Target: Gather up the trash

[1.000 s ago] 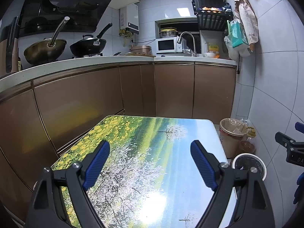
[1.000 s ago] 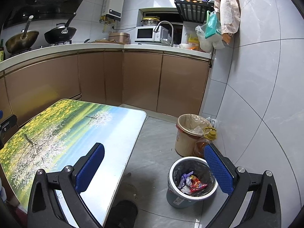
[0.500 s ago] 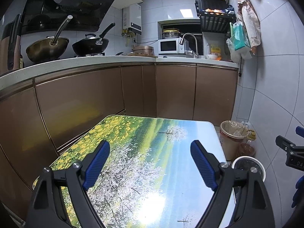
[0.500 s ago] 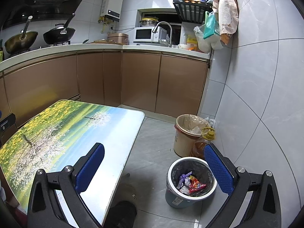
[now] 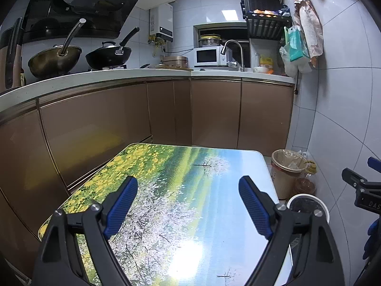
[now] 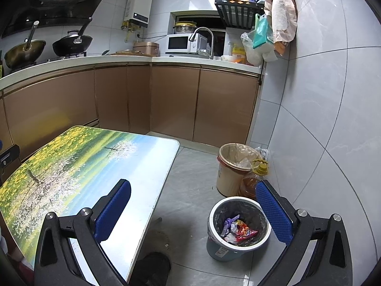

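Note:
A small blue bin with a white rim [image 6: 238, 228] stands on the floor beside the table, and colourful wrappers [image 6: 238, 228] lie inside it. My right gripper [image 6: 194, 190] hovers open above the floor, between the table edge and this bin, holding nothing. My left gripper [image 5: 188, 186] is open over the table with the landscape print [image 5: 181, 190], nothing between its fingers. In the left wrist view the bin's rim [image 5: 307, 202] shows past the table's right edge. No loose trash shows on the tabletop [image 6: 71, 166].
A beige lined bucket [image 6: 234, 166] and an oil bottle [image 6: 254, 178] stand by the tiled wall behind the bin. Brown cabinets [image 5: 166, 114] run along the left and back under a worktop with woks [image 5: 54, 59], microwave and sink. A dark object [image 6: 152, 267] lies on the floor.
Both views have shifted slightly, the grippers rising a little and drifting. Both stay open and empty; bin and table have not moved.

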`<state>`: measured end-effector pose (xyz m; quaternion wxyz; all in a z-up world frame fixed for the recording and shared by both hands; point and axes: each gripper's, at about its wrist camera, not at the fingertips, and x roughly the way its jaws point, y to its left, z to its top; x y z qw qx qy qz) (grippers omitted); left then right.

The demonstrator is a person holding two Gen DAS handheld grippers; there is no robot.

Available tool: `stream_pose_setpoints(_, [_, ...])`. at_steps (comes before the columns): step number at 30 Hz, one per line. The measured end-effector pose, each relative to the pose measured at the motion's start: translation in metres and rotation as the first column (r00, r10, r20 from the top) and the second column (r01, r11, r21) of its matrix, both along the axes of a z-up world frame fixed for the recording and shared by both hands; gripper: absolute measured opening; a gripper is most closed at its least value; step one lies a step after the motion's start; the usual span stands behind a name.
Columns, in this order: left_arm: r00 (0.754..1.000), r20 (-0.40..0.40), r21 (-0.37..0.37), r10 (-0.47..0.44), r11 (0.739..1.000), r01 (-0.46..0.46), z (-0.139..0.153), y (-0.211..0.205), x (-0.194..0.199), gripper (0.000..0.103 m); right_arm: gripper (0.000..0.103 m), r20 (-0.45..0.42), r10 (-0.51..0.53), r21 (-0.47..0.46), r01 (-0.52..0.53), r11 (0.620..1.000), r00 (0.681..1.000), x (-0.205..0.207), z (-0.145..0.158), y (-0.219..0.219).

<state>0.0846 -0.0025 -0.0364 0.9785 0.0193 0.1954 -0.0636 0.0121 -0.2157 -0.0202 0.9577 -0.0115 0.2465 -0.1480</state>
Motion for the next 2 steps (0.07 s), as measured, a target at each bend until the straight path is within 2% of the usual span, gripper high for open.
stream_pose_setpoints(2, [1.0,0.002,-0.001,-0.005,1.0,0.005,0.0012,-0.0001,0.0001,0.086,0.103,0.002,-0.001,-0.001,0.001,1.0,1.0,-0.0006,0.0002,-0.0001])
